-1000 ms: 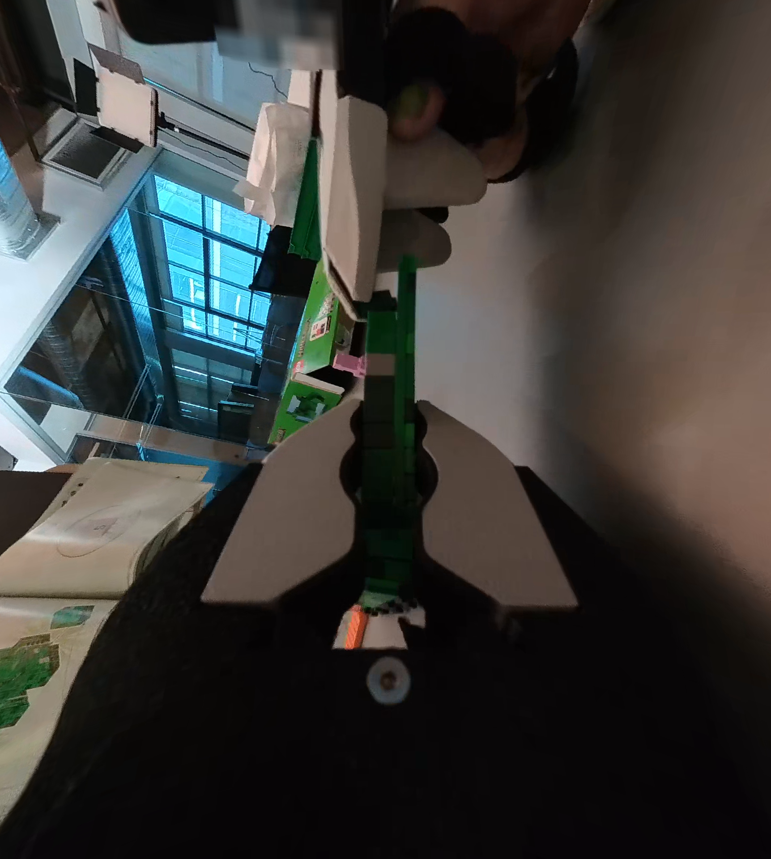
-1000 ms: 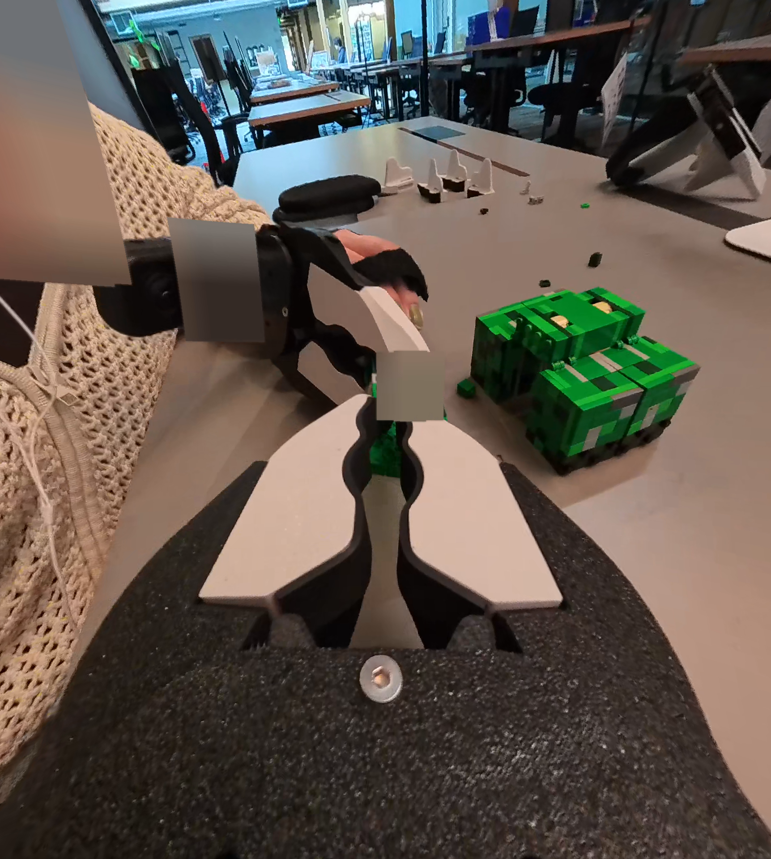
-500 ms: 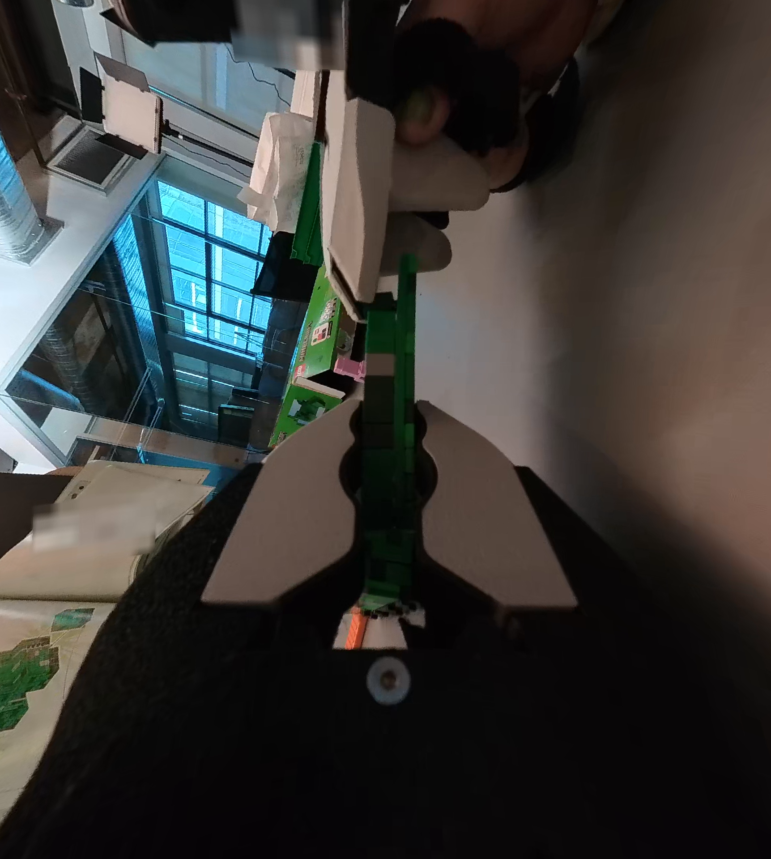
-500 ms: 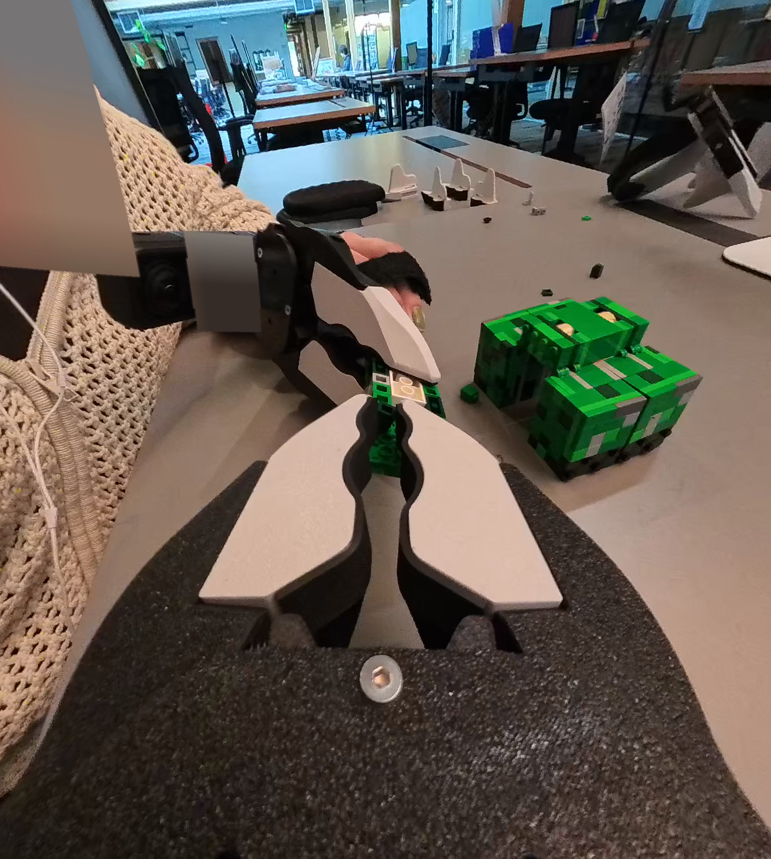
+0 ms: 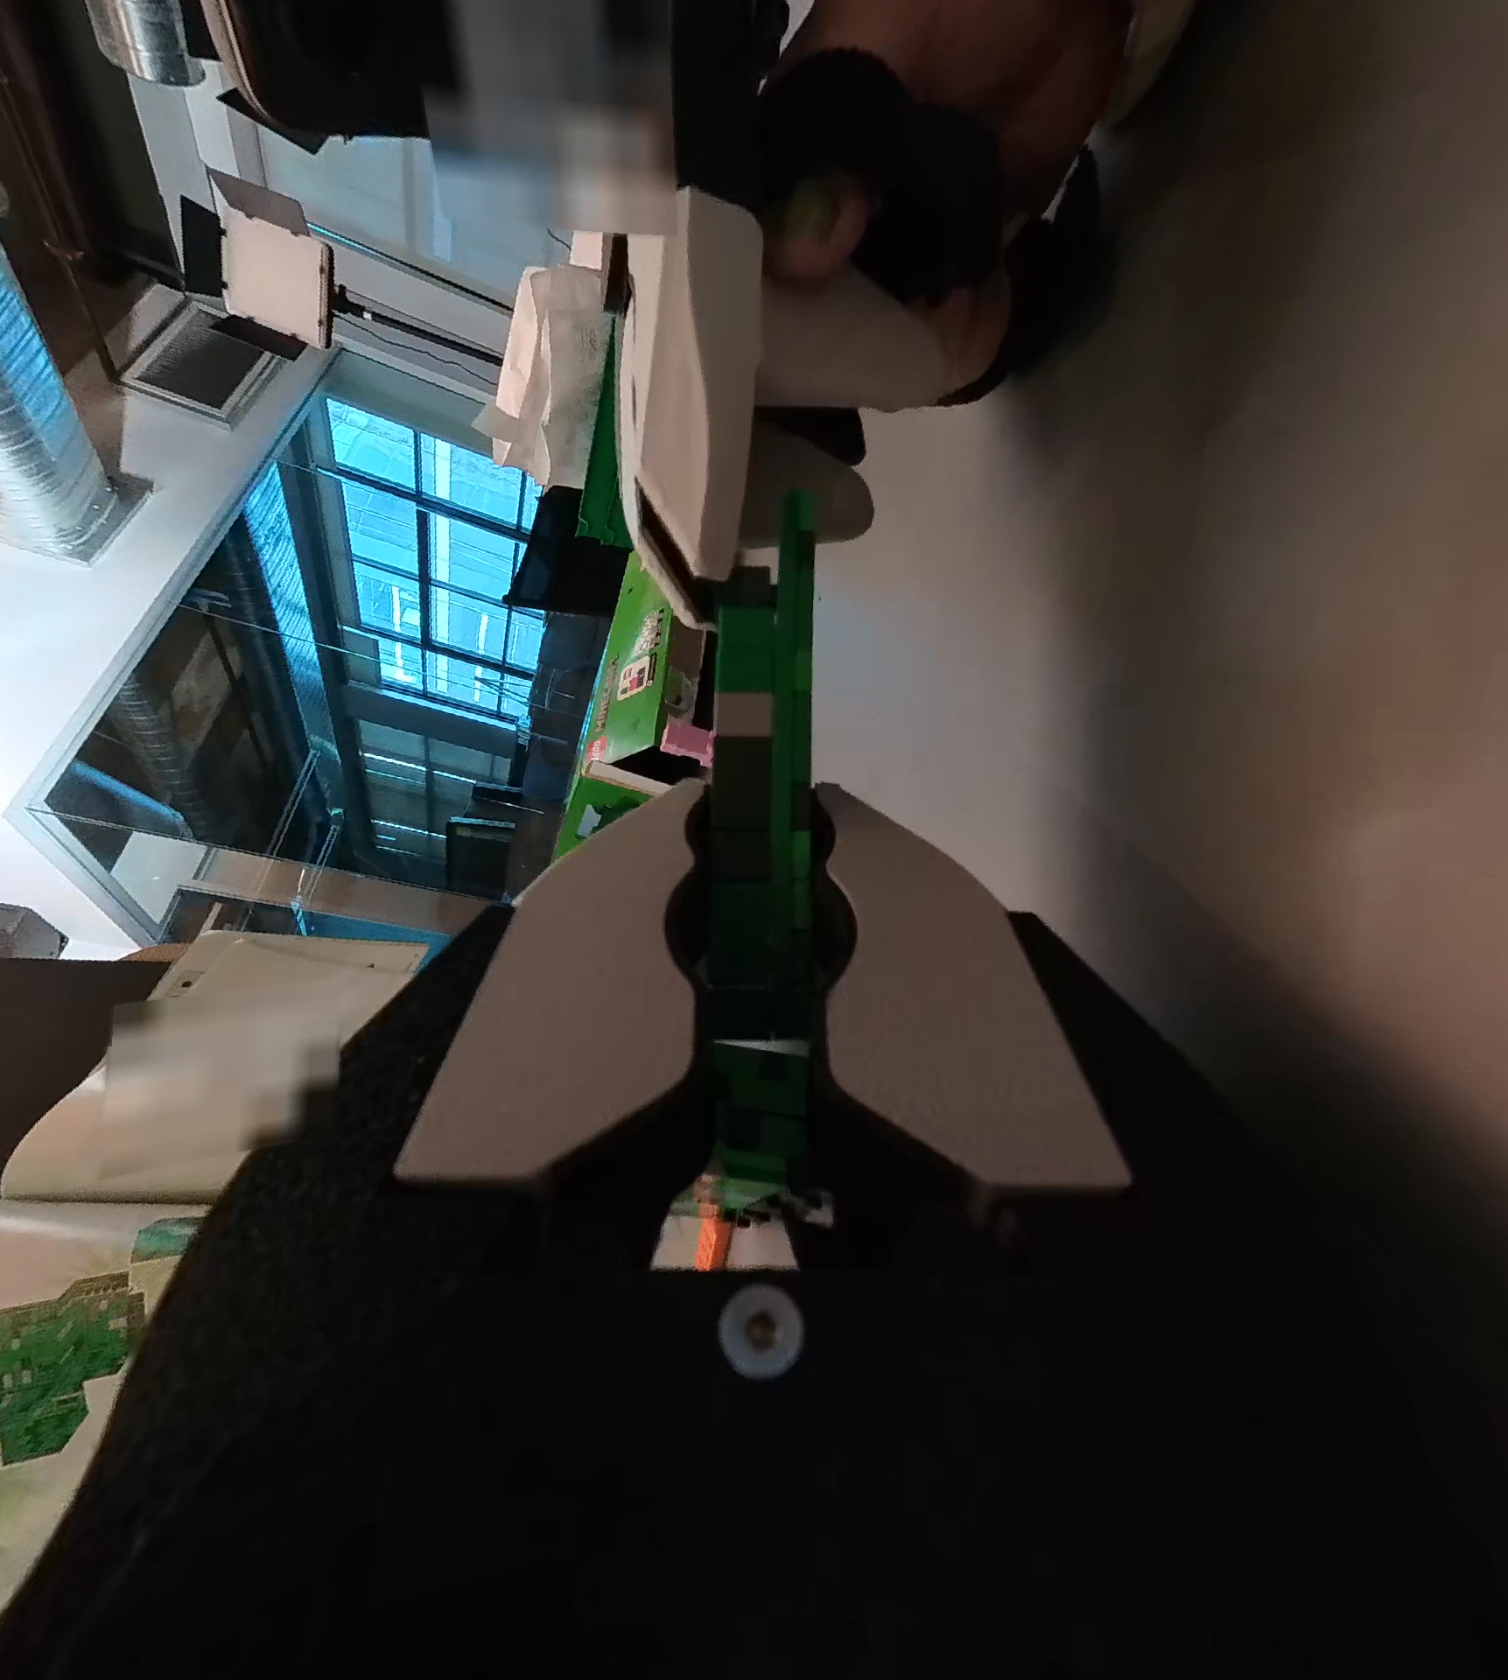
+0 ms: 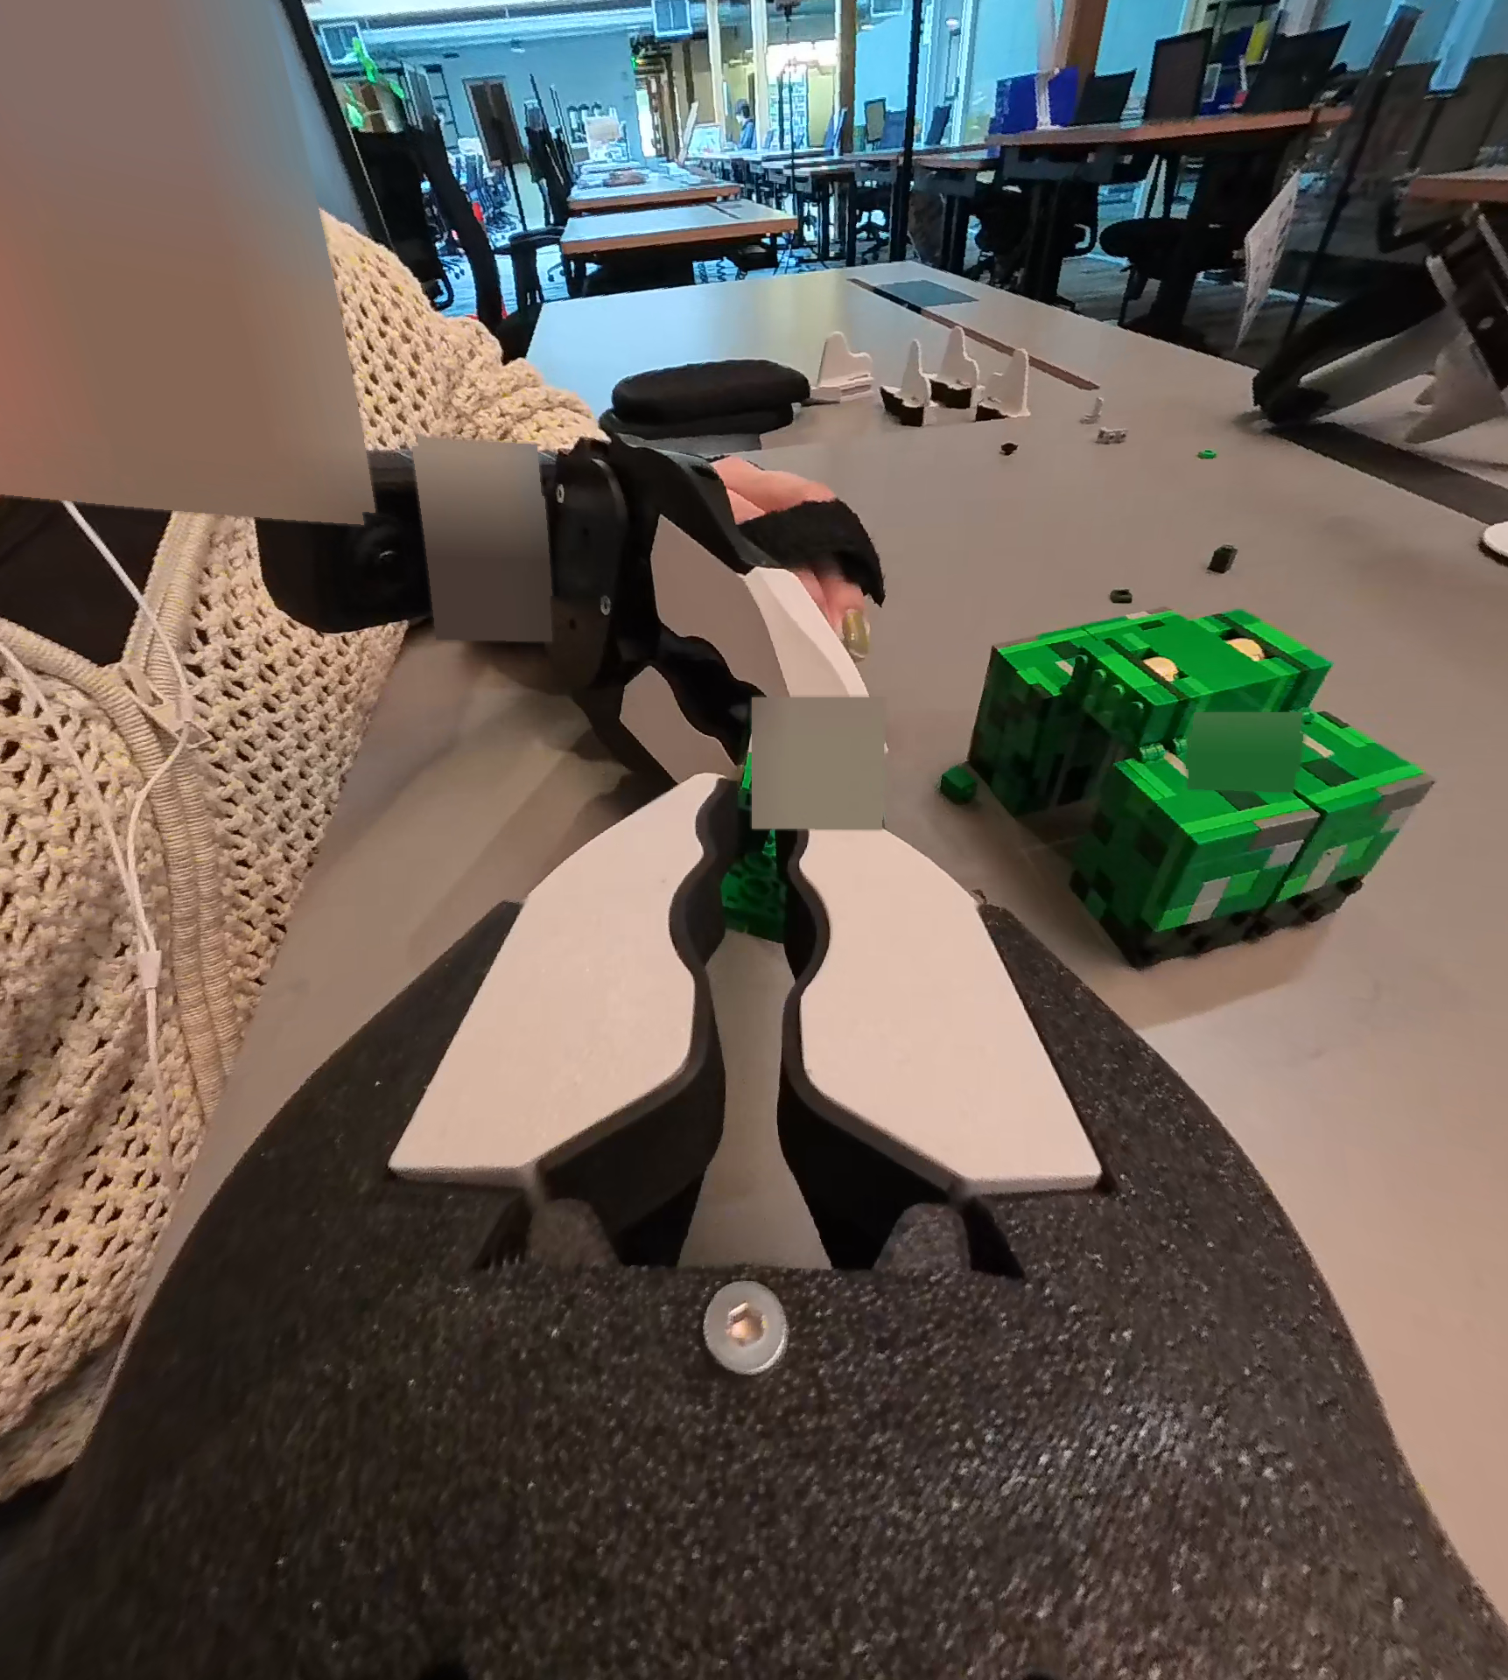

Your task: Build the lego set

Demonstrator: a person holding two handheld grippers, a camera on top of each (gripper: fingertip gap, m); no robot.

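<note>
Two grippers meet on one long green lego strip. The left gripper has its jaws clamped on the strip's sides, the long axis running straight ahead along them. The right gripper pinches the far end above the worktop, near the green block build.

Glossy plastic bricks, matt table.

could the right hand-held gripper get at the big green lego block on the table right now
Probably not yet: the right hand-held gripper is shut on a small green lego piece. The big green block sits unobstructed on the table.
</note>
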